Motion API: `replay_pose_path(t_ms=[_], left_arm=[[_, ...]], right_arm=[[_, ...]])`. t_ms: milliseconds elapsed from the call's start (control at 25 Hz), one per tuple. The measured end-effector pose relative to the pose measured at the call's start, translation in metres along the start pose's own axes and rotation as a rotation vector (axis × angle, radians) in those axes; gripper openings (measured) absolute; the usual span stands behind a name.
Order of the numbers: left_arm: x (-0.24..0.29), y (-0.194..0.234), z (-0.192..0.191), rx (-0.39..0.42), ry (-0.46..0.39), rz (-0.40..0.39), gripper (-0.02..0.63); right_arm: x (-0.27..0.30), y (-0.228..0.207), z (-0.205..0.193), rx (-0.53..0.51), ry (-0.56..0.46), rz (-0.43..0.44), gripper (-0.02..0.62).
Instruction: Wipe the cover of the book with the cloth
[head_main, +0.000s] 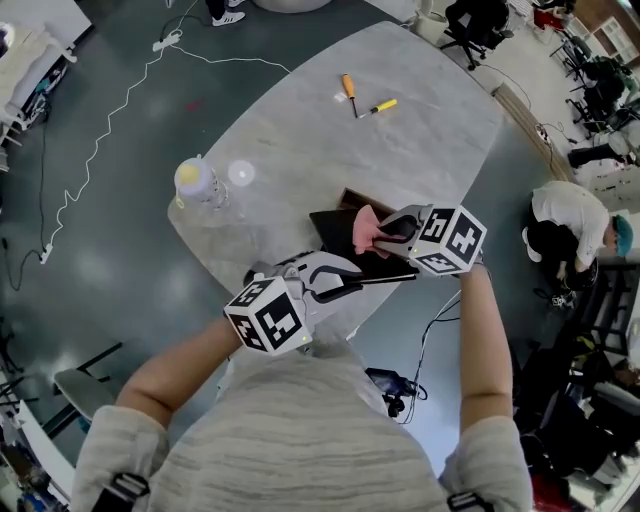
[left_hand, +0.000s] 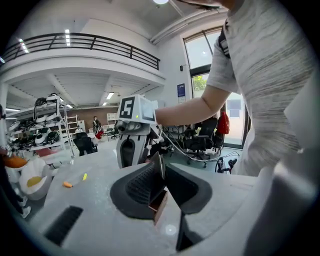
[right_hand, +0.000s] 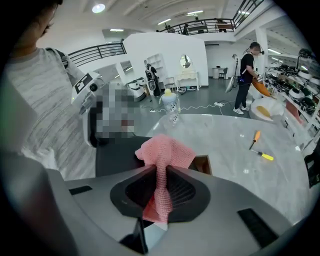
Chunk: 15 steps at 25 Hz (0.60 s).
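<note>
A bottle (head_main: 197, 183), orange screwdriver (head_main: 348, 88) and yellow pen (head_main: 381, 106) sit on the table (head_main: 430, 130).

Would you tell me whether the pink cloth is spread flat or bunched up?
Bunched: the right gripper pinches the cloth into a narrow fold.

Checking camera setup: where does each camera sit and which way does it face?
Head view: on the head, facing steeply down at the table; both forearms, left gripper, right gripper.
Left gripper view: on that gripper, facing across the table; jaws on the book, arm, torso.
Right gripper view: on that gripper, facing down at the book; jaws on the cloth, torso.
Shared: all show the book.
</note>
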<state>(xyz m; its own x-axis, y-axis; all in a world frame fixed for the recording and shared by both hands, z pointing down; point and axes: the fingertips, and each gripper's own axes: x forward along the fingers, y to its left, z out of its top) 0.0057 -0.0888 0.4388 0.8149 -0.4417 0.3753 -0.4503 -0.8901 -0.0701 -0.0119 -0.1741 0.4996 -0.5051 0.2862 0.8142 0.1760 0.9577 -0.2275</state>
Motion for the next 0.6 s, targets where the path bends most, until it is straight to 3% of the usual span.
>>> replay_pose_path(t_ms=[240, 600], left_arm=[[0.005, 0.001, -0.008, -0.004, 0.027, -0.011, 0.072], [-0.003, 0.004, -0.012, -0.039, 0.016, -0.035, 0.072]], right_arm=[[0.041, -0.050, -0.009, 0.045, 0.017, -0.022, 0.049], [0.086, -0.104, -0.004, 0.059, 0.057, -0.148, 0.049]])
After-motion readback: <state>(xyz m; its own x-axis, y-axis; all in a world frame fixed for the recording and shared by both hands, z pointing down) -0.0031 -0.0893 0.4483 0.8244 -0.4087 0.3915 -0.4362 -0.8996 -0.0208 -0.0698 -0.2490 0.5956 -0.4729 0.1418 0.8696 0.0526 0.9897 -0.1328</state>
